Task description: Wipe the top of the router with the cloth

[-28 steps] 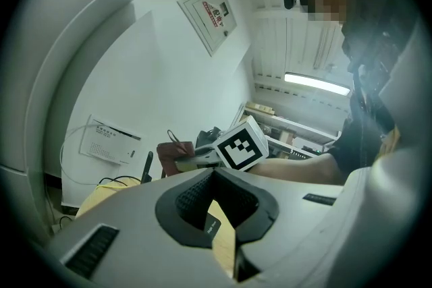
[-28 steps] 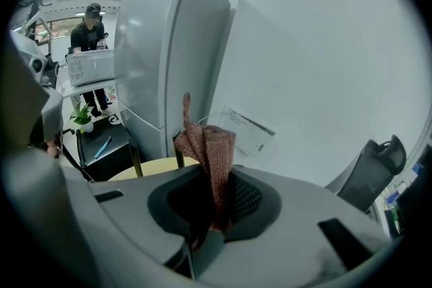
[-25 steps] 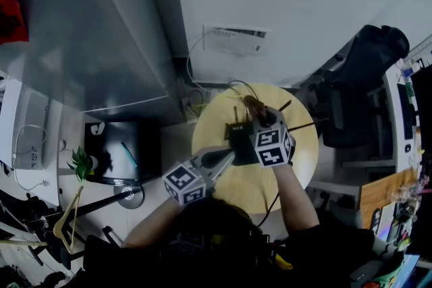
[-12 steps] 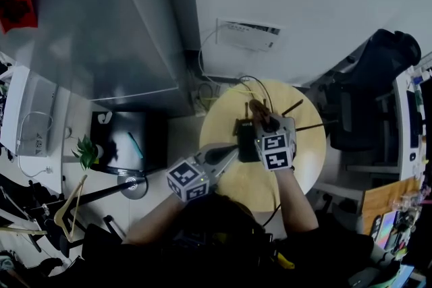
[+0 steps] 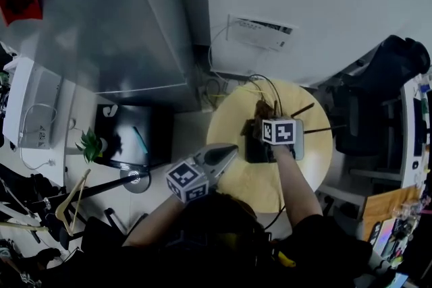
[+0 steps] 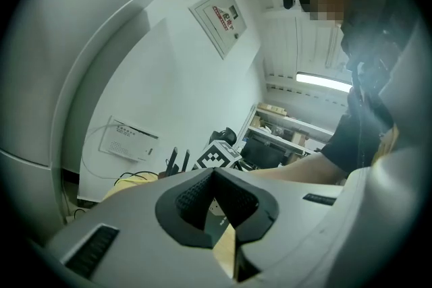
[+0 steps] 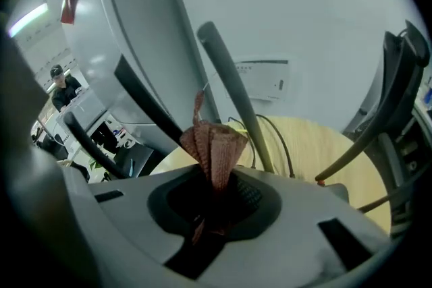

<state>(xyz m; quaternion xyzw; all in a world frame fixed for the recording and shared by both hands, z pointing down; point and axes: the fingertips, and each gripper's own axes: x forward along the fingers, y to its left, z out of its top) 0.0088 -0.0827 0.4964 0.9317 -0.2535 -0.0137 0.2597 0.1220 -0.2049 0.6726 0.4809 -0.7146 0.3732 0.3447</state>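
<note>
A round wooden table [image 5: 229, 180] is seen below, with the black router [image 5: 254, 150] set near its middle, antennas raised. The left gripper [image 6: 214, 173] is held near the router's side, its jaws closed on nothing. Above the router, the reddish-brown cloth [image 7: 212, 141] is pinched as a bunched fold in the right gripper [image 7: 216, 179]. The cloth is judged soft, light and limp, best taken by a gathered fold. The router is judged light and easily slid, so steadying at its side is advised.

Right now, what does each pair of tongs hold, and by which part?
Right tongs pinch the cloth by a bunched fold; left tongs are shut, holding nothing.
</note>
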